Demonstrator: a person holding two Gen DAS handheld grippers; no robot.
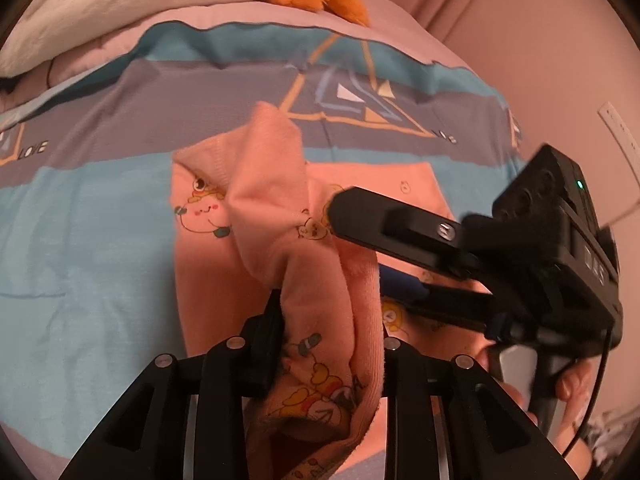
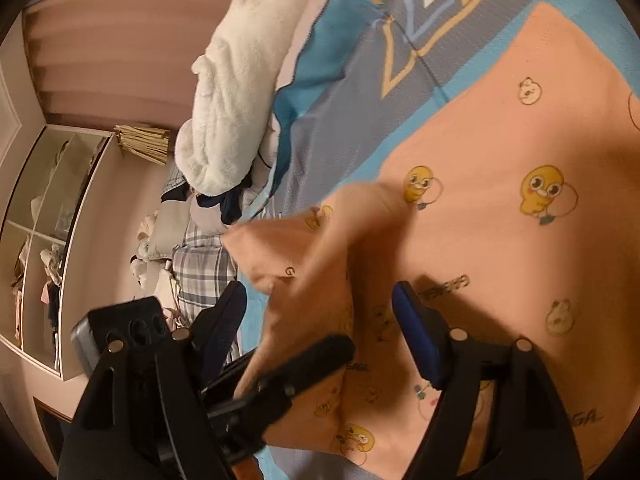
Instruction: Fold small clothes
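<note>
A small peach garment (image 1: 248, 216) printed with cartoon chicks lies spread on a bed's blue-and-grey bedspread (image 1: 80, 220), one flap lifted off the rest. On the left, the left gripper (image 1: 320, 320) pinches a bunched fold of that flap between its black fingers, holding the cloth clear of the layer beneath, seemingly so it can be carried across and laid down as a fold. To the right, the right gripper (image 2: 320, 312) hovers just above the flat part of the garment, its blue-padded fingers spread with nothing between them, apparently placed to steady or smooth the fabric. The knit looks soft and slightly creased, with yellow chicks and small lettering scattered over it. A white plush toy (image 2: 240, 92) rests on the bed beyond the garment.
</note>
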